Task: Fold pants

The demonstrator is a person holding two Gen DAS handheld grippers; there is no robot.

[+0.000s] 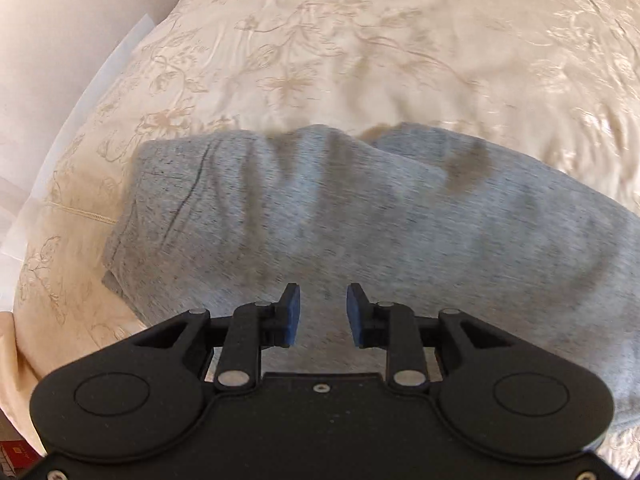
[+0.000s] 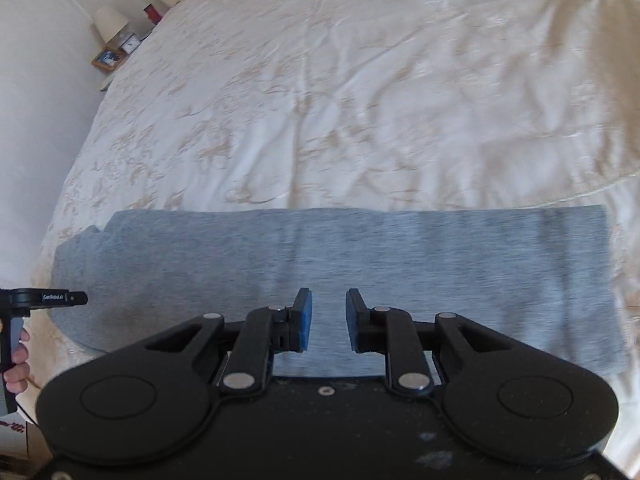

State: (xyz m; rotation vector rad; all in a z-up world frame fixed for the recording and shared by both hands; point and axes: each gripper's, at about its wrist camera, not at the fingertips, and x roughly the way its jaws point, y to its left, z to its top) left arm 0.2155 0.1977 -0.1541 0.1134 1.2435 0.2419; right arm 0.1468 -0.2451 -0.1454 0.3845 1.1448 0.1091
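- Left wrist view: the left gripper (image 1: 323, 314) hangs over the grey pants (image 1: 360, 232) with its blue pads spread apart and only bare cloth showing in the gap, so it pinches nothing.
- The pants lie across the embroidered cream bedspread (image 1: 320, 52), near the bed's edge. Their left end shows stacked layers with a clean edge, which suggests at least one fold is already made.
- The top of the cloth is rumpled here, with soft ridges and a hump along the far edge, so some smoothing seems left to do.
- Right wrist view: the right gripper (image 2: 328, 318) also stands with its pads apart above the pants (image 2: 400, 272), holding nothing.
- From this side the pants read as one long, fairly tidy band across the white bedspread (image 2: 360, 100), with a straight far edge and a squared right end. I judge the legs are laid one on the other.
- At the left edge, part of the other gripper (image 2: 44, 298) and a hand (image 2: 18, 360) on its handle show beside the pants' left end.
- What is left, in my judgement: the band is still long, so folding it end over end into a compact bundle remains.
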